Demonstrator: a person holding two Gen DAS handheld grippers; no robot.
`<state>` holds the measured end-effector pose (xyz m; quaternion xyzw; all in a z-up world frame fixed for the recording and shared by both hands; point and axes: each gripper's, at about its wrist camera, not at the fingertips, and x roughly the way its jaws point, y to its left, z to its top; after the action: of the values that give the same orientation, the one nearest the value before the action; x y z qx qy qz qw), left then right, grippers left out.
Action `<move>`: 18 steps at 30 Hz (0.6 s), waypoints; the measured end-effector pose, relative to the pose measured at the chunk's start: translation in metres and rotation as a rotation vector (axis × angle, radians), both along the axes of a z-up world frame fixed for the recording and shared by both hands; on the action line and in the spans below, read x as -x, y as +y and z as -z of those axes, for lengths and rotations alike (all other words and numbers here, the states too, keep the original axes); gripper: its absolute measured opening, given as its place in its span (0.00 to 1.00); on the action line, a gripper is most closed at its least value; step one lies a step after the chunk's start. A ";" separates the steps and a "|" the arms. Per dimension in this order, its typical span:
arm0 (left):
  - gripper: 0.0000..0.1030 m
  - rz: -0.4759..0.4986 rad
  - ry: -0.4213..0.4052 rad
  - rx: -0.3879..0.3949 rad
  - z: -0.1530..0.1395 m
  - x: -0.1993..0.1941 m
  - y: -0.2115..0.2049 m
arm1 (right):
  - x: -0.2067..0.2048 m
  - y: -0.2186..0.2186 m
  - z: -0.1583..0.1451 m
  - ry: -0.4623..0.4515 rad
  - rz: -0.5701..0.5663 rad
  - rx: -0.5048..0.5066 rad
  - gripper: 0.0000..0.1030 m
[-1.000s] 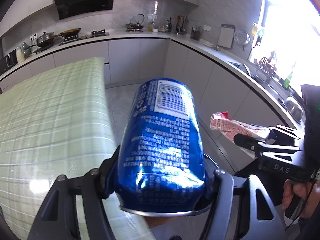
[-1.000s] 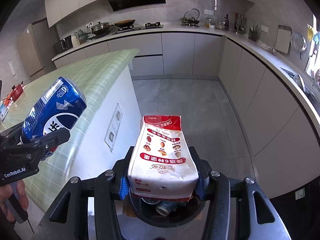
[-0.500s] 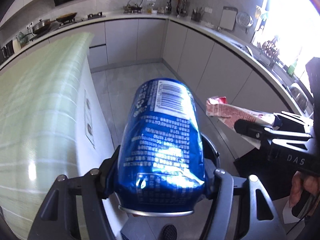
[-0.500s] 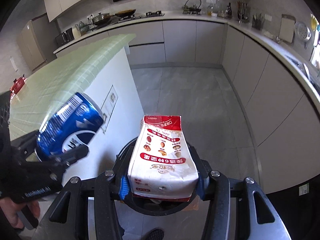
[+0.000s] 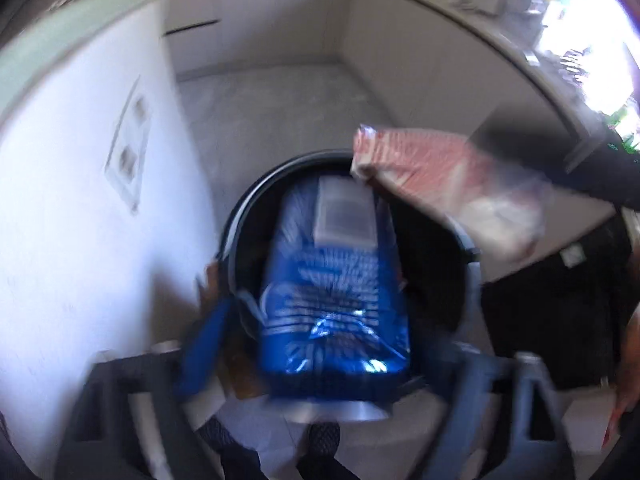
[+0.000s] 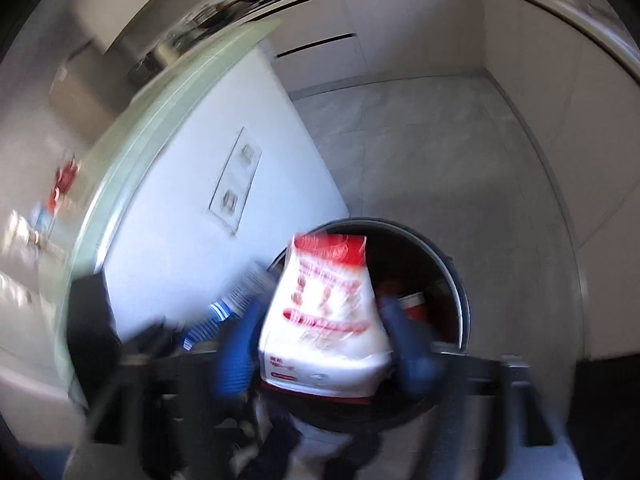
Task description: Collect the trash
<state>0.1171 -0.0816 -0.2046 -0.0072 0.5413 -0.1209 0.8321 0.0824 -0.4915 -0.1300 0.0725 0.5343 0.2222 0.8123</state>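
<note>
Both views are motion-blurred. A blue drink can (image 5: 334, 288) sits between the fingers of my left gripper (image 5: 320, 344), over the mouth of a round dark trash bin (image 5: 248, 204); a gap shows beside the left finger, so the jaws look parted. A red and white carton (image 6: 324, 320) stands between the blue pads of my right gripper (image 6: 326, 344), over the same bin (image 6: 456, 276). The carton also shows in the left wrist view (image 5: 448, 196), tilted over the bin's right rim. The can shows at the carton's left in the right wrist view (image 6: 236, 300).
A white island wall (image 6: 192, 208) with two sockets stands directly left of the bin, under a green tabletop (image 6: 132, 148). Grey floor tiles (image 6: 440, 152) lie beyond the bin. White cabinets (image 5: 420, 64) run along the back and right. Trash lies inside the bin (image 6: 412, 304).
Both grippers have tipped down and moved over the trash bin, which now fills the middle of both views. The left jaws appear to have widened around the can.
</note>
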 end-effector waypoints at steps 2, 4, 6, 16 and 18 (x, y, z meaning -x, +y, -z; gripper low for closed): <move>1.00 -0.049 -0.027 -0.016 -0.003 0.007 0.007 | -0.013 -0.024 -0.006 -0.016 0.105 -0.010 1.00; 1.00 -0.062 -0.042 -0.021 -0.005 0.014 0.009 | -0.018 -0.041 -0.013 -0.031 0.159 0.004 1.00; 1.00 -0.072 -0.035 -0.034 -0.004 0.015 0.008 | -0.016 -0.052 -0.021 -0.084 0.184 0.086 1.00; 1.00 -0.065 -0.057 -0.042 -0.024 0.008 0.000 | 0.017 -0.065 -0.019 -0.123 0.159 0.226 1.00; 1.00 -0.064 -0.062 -0.041 -0.028 0.009 0.000 | 0.023 -0.071 -0.015 -0.108 0.158 0.222 1.00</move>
<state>0.1081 -0.0818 -0.1768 -0.0037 0.5173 -0.0832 0.8518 0.0595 -0.5628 -0.1146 0.0122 0.5039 0.1006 0.8578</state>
